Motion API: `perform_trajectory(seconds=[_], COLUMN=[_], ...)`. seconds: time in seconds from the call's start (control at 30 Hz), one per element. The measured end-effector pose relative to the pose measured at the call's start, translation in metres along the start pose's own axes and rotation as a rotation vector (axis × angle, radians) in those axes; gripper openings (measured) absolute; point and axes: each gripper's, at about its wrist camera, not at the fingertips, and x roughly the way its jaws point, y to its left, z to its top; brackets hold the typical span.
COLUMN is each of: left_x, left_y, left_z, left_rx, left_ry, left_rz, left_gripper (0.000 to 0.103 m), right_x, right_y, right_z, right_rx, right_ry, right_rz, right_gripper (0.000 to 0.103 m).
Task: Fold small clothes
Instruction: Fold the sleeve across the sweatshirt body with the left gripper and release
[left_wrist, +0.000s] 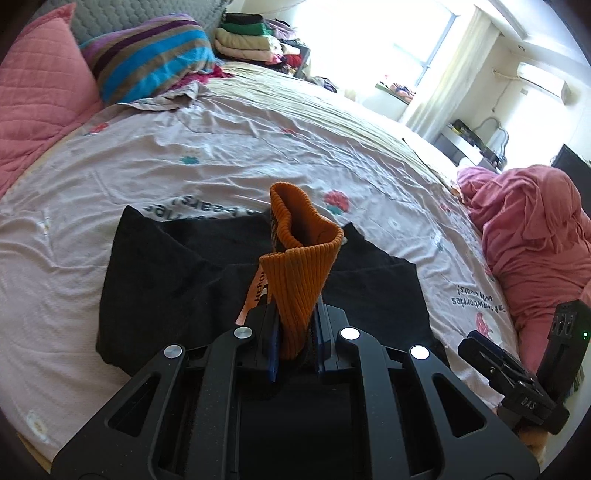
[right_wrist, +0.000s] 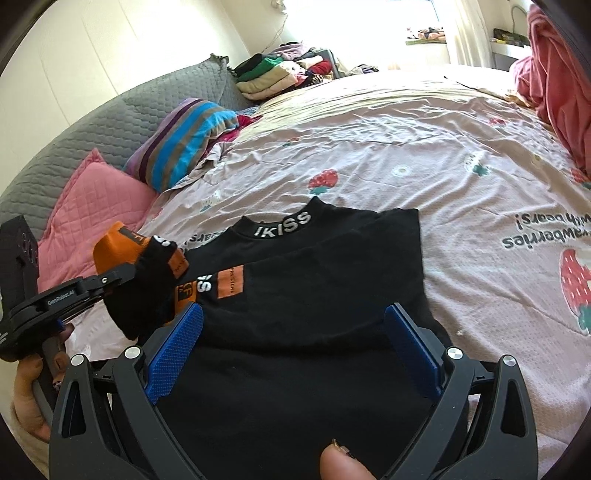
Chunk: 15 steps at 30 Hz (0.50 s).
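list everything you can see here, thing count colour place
black top: 1, black with orange patches and white lettering, flat on the bed, nearest the cameras
sleeve cuff: 1, orange ribbed, lifted off the top, pinched in the left gripper
bed sheet: 1, pale pink with strawberry print, under the top
striped pillow: 1, blue, purple and brown, at the head of the bed
pink pillow: 1, pink quilted, beside the striped pillow
folded clothes stack: 1 pile, mixed colours, far corner
pink blanket: 1, pink, bunched at the bed edge
left gripper: black, blue fingers shut on the cuff
right gripper: black, blue fingers open over the top
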Motion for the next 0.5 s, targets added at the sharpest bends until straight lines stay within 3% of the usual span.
perform_trajectory(seconds=[0.5], left_x=[0.048], left_y=[-0.028], left_z=[-0.025], left_rx=[0.045], left_ry=[0.120], left_rz=[-0.050], left_gripper=[0.010], right_x=[-0.001], right_y=[-0.021], right_z=[-0.007], right_rx=[0.051], right_ry=[-0.003], right_rz=[0.005], right_gripper=[0.098])
